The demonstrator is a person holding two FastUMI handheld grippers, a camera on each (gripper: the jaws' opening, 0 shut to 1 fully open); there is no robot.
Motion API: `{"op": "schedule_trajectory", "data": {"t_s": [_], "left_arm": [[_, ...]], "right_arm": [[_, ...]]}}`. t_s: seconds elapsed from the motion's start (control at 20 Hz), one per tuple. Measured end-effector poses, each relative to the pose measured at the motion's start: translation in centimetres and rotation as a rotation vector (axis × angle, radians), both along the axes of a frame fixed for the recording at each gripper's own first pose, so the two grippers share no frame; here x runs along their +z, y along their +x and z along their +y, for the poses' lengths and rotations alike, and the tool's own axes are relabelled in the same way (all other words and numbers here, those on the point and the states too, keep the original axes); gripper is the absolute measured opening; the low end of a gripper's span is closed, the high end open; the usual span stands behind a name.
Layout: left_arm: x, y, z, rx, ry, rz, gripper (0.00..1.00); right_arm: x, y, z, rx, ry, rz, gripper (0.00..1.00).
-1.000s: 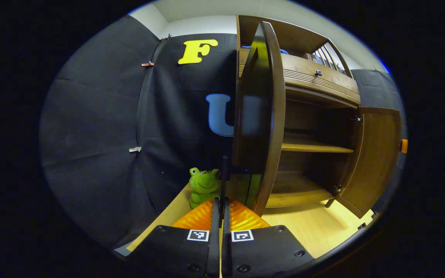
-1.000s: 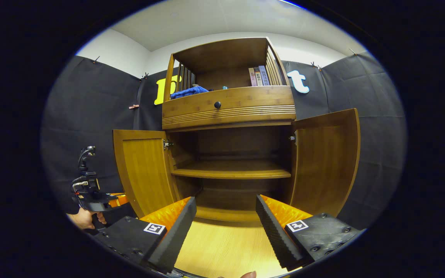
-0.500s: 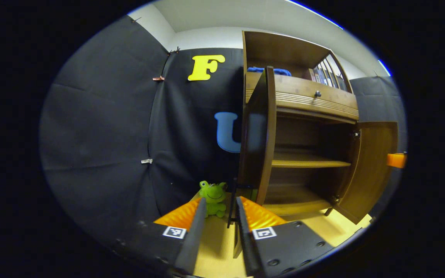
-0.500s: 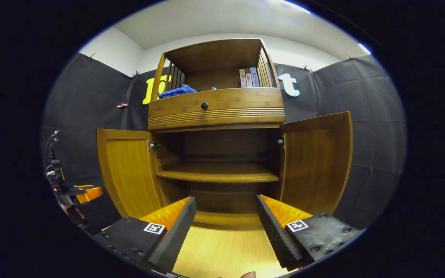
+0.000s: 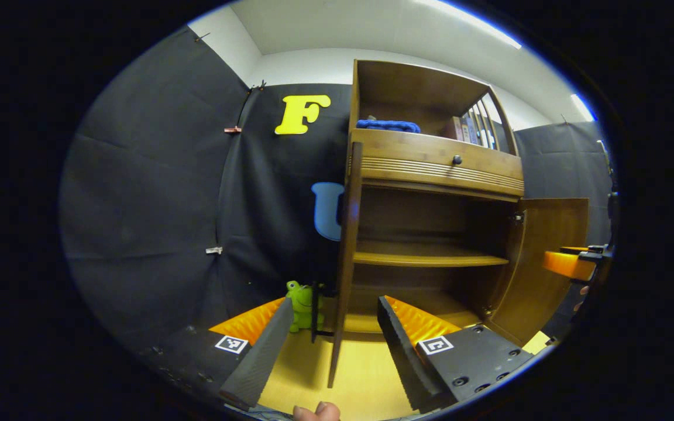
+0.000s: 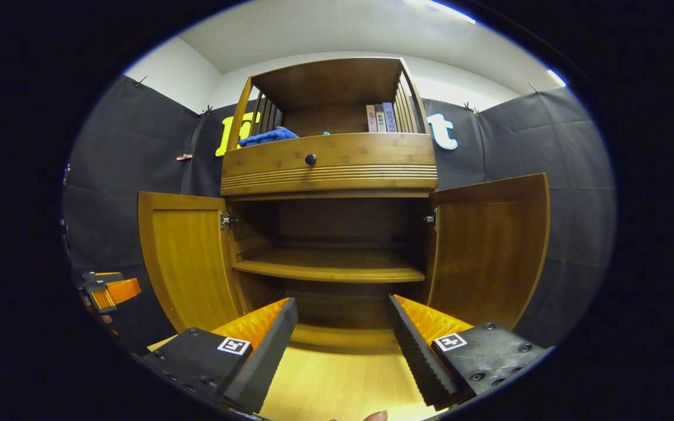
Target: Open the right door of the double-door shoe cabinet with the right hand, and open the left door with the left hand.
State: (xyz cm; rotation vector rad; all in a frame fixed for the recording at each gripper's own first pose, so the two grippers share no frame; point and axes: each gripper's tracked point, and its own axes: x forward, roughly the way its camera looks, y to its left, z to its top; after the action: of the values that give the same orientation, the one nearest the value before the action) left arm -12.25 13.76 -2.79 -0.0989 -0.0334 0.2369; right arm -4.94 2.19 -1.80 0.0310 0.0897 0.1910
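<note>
Shoe cabinet (image 6: 331,169) has both doors wide; our left gripper (image 5: 331,327) and right gripper (image 6: 343,327) gape empty. Careless swings could bump the left door (image 5: 346,257).

Black cloth walls (image 6: 547,152), white ceiling (image 6: 337,29), light wooden floor (image 6: 325,386).

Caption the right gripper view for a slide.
Shoe cabinet with left door and right door open, right gripper open before it.

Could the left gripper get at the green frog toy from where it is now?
Probably yes. The left gripper is open, and the frog toy sits just ahead between its fingers, beside the left door, whose edge stands to the frog's right, not across the path.
</note>
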Motion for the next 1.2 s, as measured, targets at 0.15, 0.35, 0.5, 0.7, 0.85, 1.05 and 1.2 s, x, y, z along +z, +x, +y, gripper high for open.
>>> {"op": "schedule_trajectory", "data": {"t_s": [0.15, 0.35, 0.5, 0.7, 0.85, 1.05, 1.2], "left_arm": [[0.7, 0.2, -3.1, -0.048, 0.042, -0.009, 0.87], [1.2, 1.1, -7.2, -0.107, 0.087, -0.010, 0.92], [0.7, 2.0, -9.4, -0.144, 0.085, 0.010, 0.95], [0.4, 3.0, -11.2, -0.167, 0.099, 0.017, 0.94], [-0.1, 3.5, -12.3, -0.191, 0.086, 0.030, 0.95], [0.0, 3.6, -13.2, -0.209, 0.082, 0.035, 0.95], [-0.5, 3.5, -13.2, -0.213, 0.074, 0.041, 0.94]], "right_arm": [[0.3, 0.4, 0.5, 0.007, -0.007, -0.010, 0.98], [0.3, 0.5, 1.2, 0.018, -0.003, -0.008, 0.98], [0.2, 0.5, 1.5, 0.023, 0.005, -0.002, 0.98], [0.3, 0.5, 1.7, 0.029, -0.002, -0.005, 0.98], [0.3, 0.4, 1.8, 0.033, 0.001, -0.005, 1.00], [0.2, 0.3, 1.8, 0.032, -0.007, -0.007, 0.96], [0.0, 0.0, 1.7, 0.027, -0.006, -0.003, 0.98]]}}
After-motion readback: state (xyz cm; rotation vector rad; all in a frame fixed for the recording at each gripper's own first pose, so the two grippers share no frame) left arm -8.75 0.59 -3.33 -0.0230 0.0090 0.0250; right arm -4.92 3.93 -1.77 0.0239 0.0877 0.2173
